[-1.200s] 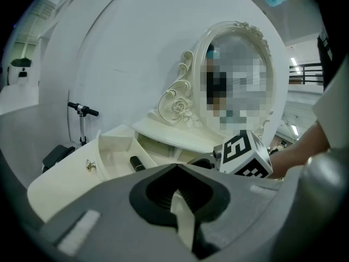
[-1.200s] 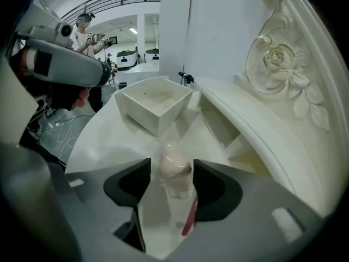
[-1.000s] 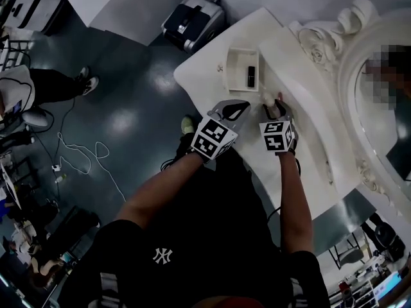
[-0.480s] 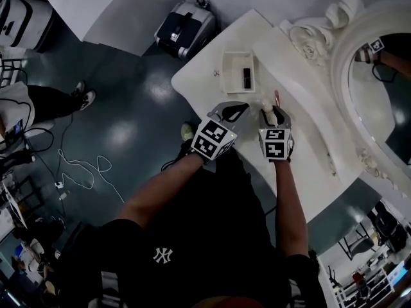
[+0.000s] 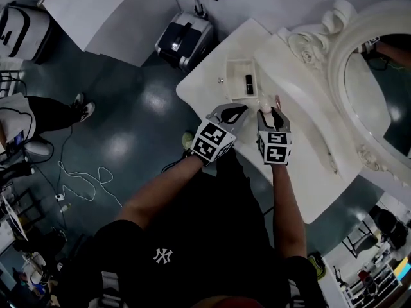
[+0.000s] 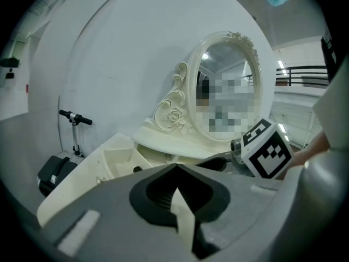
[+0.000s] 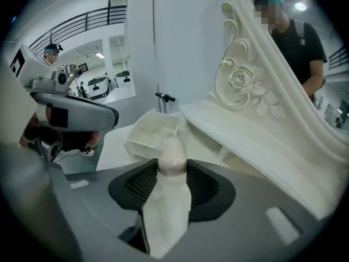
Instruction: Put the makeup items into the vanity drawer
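Pads of our right gripper (image 7: 173, 172) clamp a pale egg-shaped makeup item (image 7: 172, 153) at the very tips, its long axis running out along the jaws; just ahead of it and lower sits the open drawer (image 7: 137, 145), pulled out from the vanity (image 5: 302, 153), with a dark tube (image 5: 248, 82) lying inside. We judge the coming move a short carry forward and down over the near wall; our left gripper (image 6: 175, 168) hangs beside, jaws together on nothing, about as near the drawer.
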`<state>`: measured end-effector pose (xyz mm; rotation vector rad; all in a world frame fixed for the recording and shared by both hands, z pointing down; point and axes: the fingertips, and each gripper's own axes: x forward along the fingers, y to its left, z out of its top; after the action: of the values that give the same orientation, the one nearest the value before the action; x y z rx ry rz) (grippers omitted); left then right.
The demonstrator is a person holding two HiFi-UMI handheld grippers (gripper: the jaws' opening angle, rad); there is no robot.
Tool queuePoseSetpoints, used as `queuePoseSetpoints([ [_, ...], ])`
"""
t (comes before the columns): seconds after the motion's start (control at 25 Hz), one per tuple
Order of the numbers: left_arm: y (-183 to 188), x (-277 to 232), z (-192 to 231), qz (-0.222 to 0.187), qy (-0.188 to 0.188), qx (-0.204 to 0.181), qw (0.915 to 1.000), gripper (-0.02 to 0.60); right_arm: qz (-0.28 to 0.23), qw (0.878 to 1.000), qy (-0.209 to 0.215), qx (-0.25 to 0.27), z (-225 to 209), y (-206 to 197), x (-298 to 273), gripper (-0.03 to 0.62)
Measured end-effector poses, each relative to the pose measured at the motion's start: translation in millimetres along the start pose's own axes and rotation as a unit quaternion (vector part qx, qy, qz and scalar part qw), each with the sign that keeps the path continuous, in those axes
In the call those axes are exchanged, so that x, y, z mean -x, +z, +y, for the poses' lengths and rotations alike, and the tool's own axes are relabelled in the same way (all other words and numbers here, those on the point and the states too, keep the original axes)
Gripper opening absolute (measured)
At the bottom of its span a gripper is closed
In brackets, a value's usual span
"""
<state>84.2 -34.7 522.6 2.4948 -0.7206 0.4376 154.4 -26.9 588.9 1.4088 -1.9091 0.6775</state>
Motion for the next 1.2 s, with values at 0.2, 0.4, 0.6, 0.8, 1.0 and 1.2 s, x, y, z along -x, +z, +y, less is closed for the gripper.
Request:
queuePoseSetpoints([
  [0.2,6.2,14.6,14.7,-0.008,0.008,0.001,0.9999,0.000,-0.012,1.000,0.010,-0.005,24.4,23.2,-9.1,0.192],
  [0.4,11.7,27.3,33.3,-0.014,0.019,0.005,0.9997,0.000,-0.008,1.000,0.021,-0.017,44.4,40.0,-27.4,0.193],
  [0.6,14.1,35.8,47.6,-0.017,0.027,0.009,0.9994,0.000,-0.001,0.999,0.027,-0.026,54.2,51.5,-44.9,0.195],
  [0.8,14.6,39.4,58.7,-0.017,0.034,0.012,0.9992,0.000,0.013,0.999,0.031,-0.027,58.8,53.8,-61.9,0.195],
  [1.0,15.0,41.1,66.4,-0.016,0.039,0.016,0.9990,0.000,0.017,0.999,0.037,-0.019,65.4,57.8,-71.1,0.202],
  [1.2,15.4,38.8,67.5,-0.014,0.038,0.017,0.9990,0.000,0.022,0.999,0.039,-0.014,61.3,56.3,-75.9,0.219],
])
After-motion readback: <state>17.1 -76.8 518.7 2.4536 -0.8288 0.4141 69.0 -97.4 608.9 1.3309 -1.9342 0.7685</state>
